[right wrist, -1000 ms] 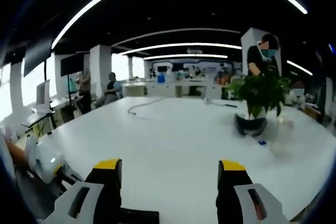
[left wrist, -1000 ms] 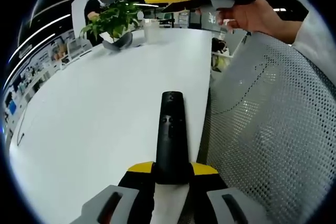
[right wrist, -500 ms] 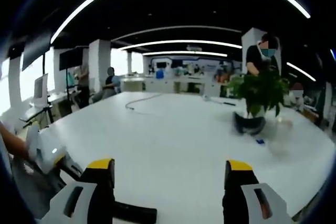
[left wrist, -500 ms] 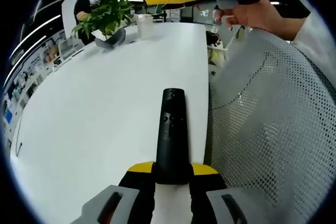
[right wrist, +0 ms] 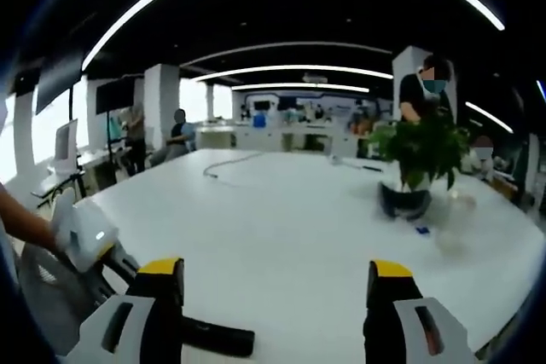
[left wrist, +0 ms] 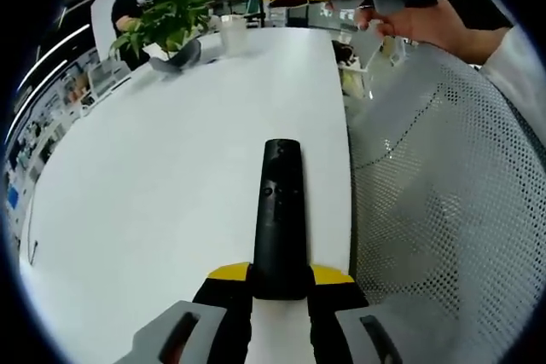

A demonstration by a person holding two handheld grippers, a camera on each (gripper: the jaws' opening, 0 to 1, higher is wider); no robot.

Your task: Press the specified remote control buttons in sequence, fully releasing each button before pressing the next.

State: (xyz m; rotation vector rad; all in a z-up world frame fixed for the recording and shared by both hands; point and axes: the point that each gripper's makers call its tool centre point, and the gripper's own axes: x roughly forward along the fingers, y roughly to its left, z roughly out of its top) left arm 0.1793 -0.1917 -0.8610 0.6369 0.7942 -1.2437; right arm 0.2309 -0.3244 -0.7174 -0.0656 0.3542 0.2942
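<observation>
Left gripper [left wrist: 280,283] clenched on black remote [left wrist: 279,210] above white table [left wrist: 153,168] — right gripper [right wrist: 277,291] spread wide, grasping nothing.

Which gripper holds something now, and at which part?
The left gripper holds the black remote by its near end; the right gripper is open, holding nothing.

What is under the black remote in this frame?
The remote is clamped at its near end between the left tongs over the white table. Whether its far end rests on the table or hovers cannot be told; the underside is hidden.
</observation>
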